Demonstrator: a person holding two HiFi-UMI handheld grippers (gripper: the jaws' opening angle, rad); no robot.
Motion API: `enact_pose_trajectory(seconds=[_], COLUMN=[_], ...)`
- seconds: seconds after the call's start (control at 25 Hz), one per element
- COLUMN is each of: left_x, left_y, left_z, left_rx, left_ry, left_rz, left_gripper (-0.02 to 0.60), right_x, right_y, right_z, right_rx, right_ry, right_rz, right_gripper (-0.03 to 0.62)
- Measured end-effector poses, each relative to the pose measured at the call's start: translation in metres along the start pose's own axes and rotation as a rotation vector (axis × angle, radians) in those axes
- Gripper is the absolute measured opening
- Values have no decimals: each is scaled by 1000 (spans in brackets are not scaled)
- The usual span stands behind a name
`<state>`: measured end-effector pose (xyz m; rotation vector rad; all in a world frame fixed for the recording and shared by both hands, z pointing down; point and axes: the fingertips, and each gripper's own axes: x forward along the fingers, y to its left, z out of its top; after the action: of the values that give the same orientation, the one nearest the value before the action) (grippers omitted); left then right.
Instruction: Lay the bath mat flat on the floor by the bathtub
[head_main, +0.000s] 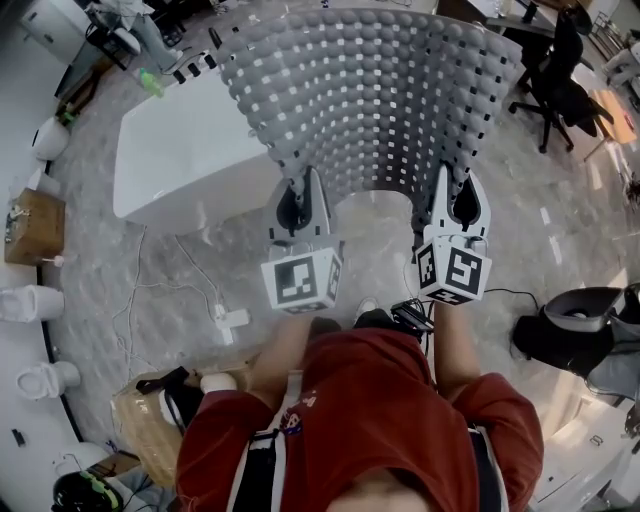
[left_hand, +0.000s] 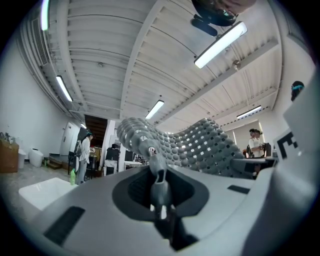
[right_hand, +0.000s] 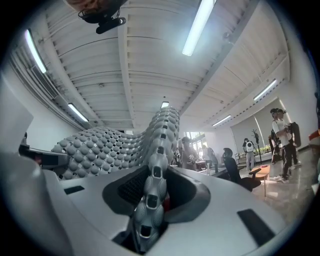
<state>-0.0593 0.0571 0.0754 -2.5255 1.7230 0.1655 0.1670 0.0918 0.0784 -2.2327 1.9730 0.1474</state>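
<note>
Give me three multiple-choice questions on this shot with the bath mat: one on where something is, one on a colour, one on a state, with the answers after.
1. On which side of the bath mat does the bathtub lie?
A) left
B) right
C) far beyond it

2. What colour is the bath mat?
A) blue
B) grey
C) red

3. What state is the bath mat in?
A) flat on the floor
B) draped over the bathtub
C) held up by the left gripper and the right gripper

Answers:
1 A, the white bathtub sits at the head view's left.
2 B, its nubbed surface is grey in every view.
3 C, each gripper is shut on its near edge, and it rises away from them.
</note>
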Motion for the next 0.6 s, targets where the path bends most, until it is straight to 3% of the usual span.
enact_pose_trajectory(seconds=[0.28, 0.6], left_x=[18, 38], left_y=[-16, -8], left_z=[-21, -76], left_rx=[0, -26], left_ry=[55, 165], left_rz=[10, 13], left_gripper=[48, 48], right_x=[18, 41], right_y=[-22, -22], right_z=[-23, -77], right_rx=[20, -2], right_ry=[60, 171], right_rz=[6, 9], right_gripper=[120, 120])
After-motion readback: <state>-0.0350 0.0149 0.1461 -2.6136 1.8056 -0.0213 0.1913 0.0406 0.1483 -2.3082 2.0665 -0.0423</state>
